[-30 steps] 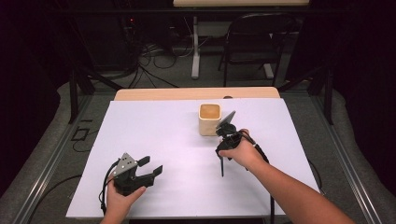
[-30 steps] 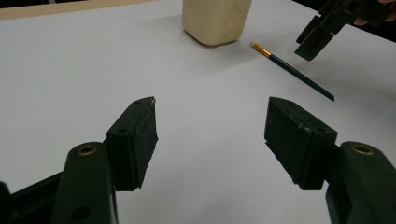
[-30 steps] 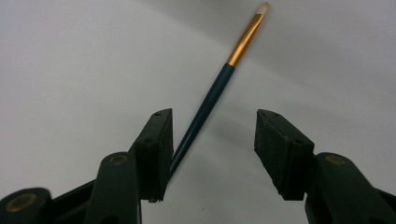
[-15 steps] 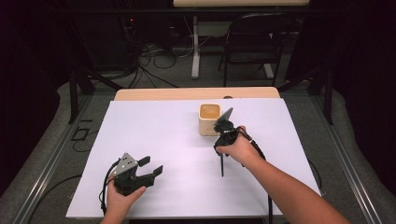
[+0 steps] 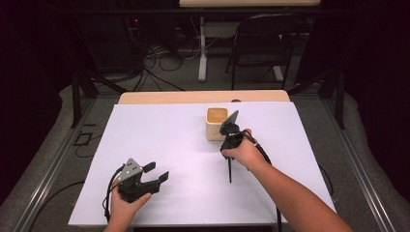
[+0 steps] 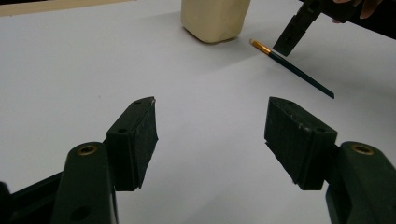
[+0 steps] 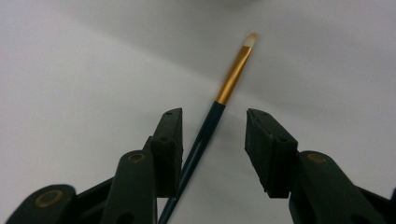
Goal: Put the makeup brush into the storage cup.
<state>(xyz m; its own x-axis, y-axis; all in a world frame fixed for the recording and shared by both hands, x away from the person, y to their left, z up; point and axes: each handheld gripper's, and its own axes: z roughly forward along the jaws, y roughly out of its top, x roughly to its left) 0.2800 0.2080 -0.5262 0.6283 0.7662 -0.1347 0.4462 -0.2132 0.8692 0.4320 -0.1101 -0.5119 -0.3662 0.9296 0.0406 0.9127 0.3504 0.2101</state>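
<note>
item, counter: white sheet over it. paintbrush, dark handle, gold ferrule, lies flat at 5 o'clock of the cream cup, near it. my right hand-held gripper straddles the handle; jaws have just been closing, half open, pads not yet pressing. my left hand-held gripper, at 7 o'clock on the counter, gapes wide, holding nothing.
</note>
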